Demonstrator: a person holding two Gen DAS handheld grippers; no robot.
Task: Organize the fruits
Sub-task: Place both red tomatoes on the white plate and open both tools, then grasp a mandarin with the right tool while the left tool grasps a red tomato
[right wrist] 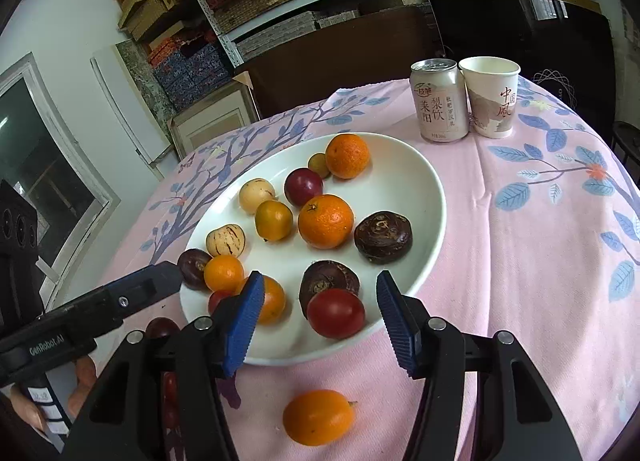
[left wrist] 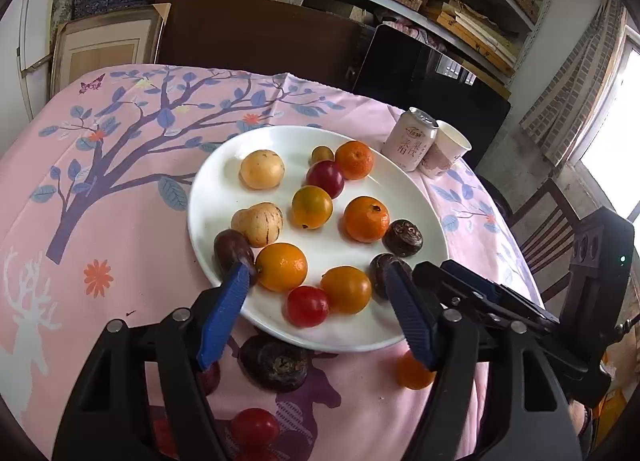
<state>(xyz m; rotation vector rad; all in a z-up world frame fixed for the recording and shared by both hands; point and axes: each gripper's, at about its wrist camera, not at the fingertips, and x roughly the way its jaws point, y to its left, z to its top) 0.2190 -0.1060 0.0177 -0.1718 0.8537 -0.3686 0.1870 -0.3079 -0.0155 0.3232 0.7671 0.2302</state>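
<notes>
My left gripper (left wrist: 316, 281) and right gripper (right wrist: 320, 291) both hung with jaws apart, holding nothing, over the near rim of the white plate (right wrist: 400, 157) full of fruit. One kumquat (right wrist: 319, 417) lay on the pink cloth (right wrist: 540, 261) just outside that rim, with bare cloth on the right.

We see both views in soft, even daylight. In the left wrist view a window (left wrist: 612, 101) at the right edge is blown out to white. The white plate (left wrist: 280, 141) shows faint glare and the fruits throw short, soft shadows on it. Fisheye bending curves the tablecloth (right wrist: 540, 261) and shelves, with dark vignetting in the corners. The middle stays sharp; the near gripper bodies are slightly soft.
</notes>
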